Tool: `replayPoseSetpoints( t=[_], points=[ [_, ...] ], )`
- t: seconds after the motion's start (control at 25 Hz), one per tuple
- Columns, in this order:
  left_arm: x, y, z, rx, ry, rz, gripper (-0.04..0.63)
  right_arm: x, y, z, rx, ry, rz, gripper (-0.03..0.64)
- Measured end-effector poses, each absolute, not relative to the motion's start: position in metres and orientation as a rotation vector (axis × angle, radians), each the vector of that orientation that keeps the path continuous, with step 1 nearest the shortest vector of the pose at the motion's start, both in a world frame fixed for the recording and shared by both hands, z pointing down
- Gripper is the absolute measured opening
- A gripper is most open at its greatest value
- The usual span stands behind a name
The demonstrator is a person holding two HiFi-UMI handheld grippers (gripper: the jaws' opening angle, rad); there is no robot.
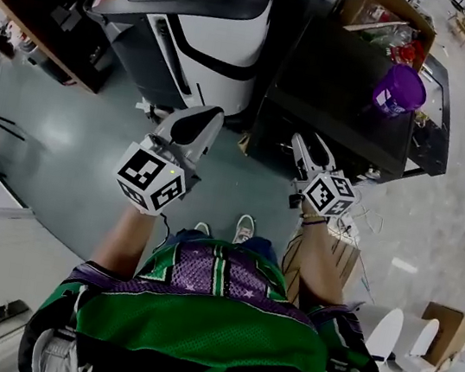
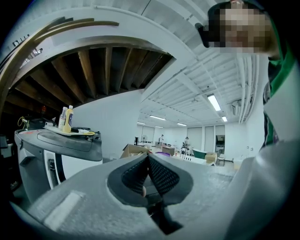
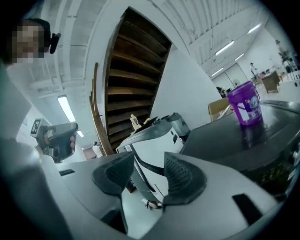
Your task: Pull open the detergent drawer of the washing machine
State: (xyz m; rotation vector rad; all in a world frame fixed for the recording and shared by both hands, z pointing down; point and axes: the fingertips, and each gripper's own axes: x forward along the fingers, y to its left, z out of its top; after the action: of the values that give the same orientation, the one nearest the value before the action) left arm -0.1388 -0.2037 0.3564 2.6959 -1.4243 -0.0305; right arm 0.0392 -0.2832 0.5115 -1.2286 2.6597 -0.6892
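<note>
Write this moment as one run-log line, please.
left gripper: shut, empty | right gripper: open, empty | contact: none | black machine: ahead, purple bucket on top

Left gripper (image 2: 148,157) jaws together, empty; white machine (image 2: 70,159) left, bottles (image 2: 66,118) atop.

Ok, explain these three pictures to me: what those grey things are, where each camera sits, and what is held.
A person stands holding a grey two-jaw tool in each hand. The head view looks down on the left tool and right tool. The other two views come from cameras riding on each tool. The left tool's jaws are together, the right's apart; neither holds anything. Ahead stand a white-and-grey machine and a black flat-topped machine with a purple plastic cup on it.
</note>
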Motion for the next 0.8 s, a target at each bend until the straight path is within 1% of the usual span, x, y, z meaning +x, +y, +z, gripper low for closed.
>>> replayPoseSetpoints(
  t=[0.4, 0.8],
  points=[
    [-0.117, -0.219, 0.391, 2.635, -1.449, 0.063, 0.015, 0.043, -0.327, 0.64, -1.242, 2.552, -1.043, 0.184],
    [-0.096, -0.232, 0.418, 2.573, -1.488, 0.139, 0.015, 0.058, -0.37, 0.732, -1.238, 2.423, -1.246, 0.186]
  ],
)
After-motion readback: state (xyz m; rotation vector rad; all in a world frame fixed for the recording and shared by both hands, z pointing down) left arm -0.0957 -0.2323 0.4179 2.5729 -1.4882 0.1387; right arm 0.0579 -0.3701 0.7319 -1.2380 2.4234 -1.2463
